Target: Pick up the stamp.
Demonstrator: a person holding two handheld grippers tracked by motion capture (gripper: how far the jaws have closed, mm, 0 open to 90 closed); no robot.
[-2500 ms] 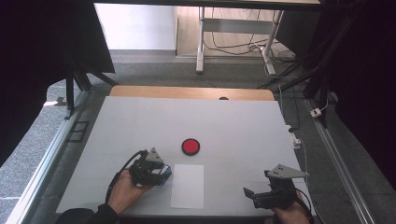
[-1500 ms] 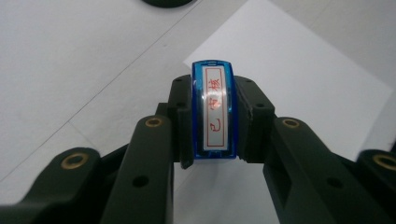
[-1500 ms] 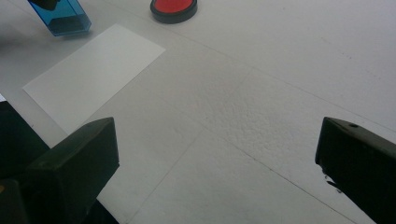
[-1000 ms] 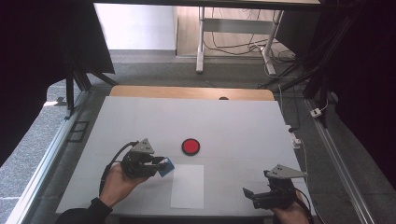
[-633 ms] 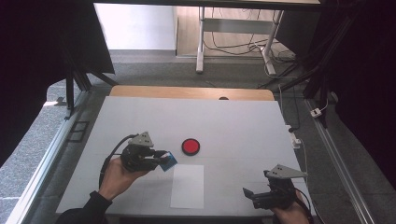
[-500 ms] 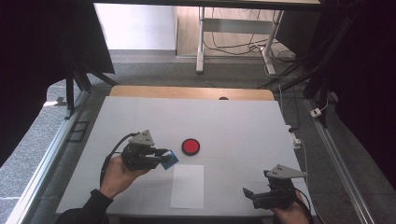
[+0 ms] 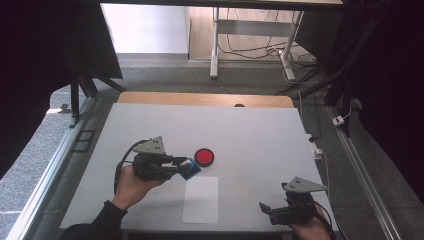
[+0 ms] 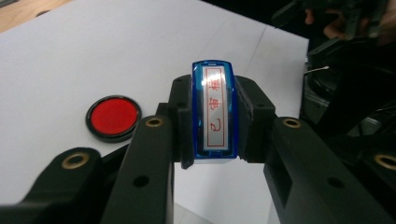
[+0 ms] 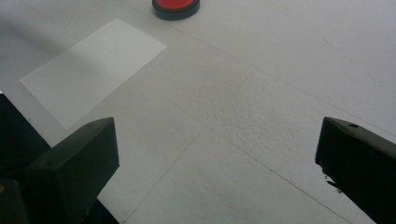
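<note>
Gripping a blue stamp [image 8: 214, 112] between its jaws, the left gripper [image 7: 172, 166] holds it above the counter [image 7: 260, 130], just beside the red ink pad [image 7: 204, 157]. The right gripper [image 7: 272, 212] hangs wide open at the near right corner.

White table [image 7: 260, 135], wooden strip along far edge. On it: round red ink pad [image 7: 204, 157] in black case, near middle; white paper sheet [image 7: 201, 199] just in front, apart from pad.
</note>
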